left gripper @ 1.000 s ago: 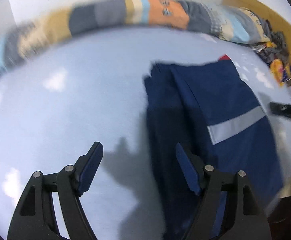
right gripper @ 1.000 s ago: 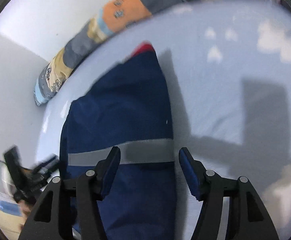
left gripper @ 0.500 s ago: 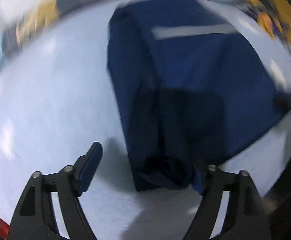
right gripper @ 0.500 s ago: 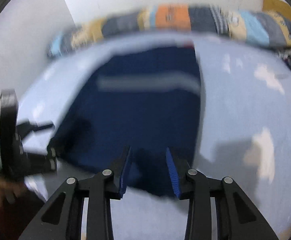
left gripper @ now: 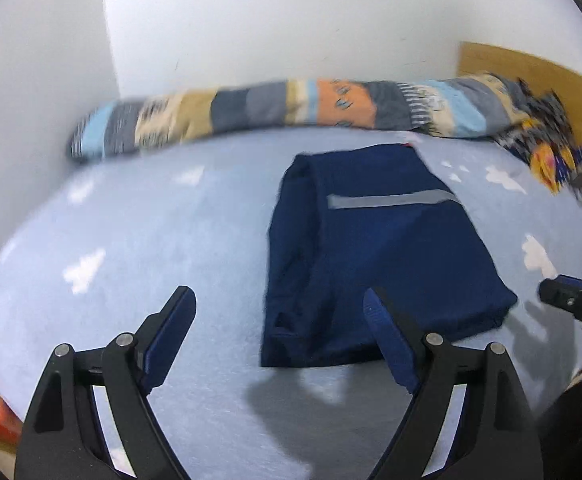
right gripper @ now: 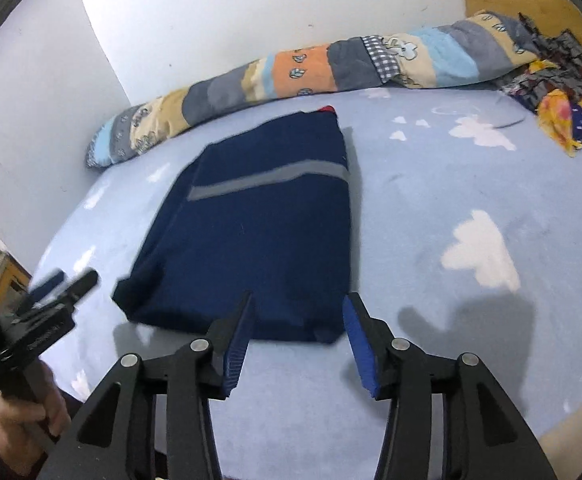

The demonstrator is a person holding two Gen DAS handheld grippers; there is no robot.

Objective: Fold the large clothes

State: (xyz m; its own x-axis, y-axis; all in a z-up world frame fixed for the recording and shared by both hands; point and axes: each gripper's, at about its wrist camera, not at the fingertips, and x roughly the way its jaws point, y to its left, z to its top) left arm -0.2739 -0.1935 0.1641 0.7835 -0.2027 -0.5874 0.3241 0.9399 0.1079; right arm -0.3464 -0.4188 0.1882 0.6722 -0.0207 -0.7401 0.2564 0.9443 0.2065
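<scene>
Both claws have pulled back from the navy garment, now folded mid-frame on the bed, left claw wide and empty, right claw opening empty; a careless regrab could undo the loose left layers.

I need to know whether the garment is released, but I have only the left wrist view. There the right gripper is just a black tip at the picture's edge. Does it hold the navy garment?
Observer: No. The right gripper has its jaws opening. The near hem of the navy garment shows in the gap between them, but the pads do not press on it.
Operator: And what holds my own gripper, behind my camera?
Observer: A person's hand is wrapped around the handle of the left gripper, which is to the left of the garment, over the blue sheet.
</scene>
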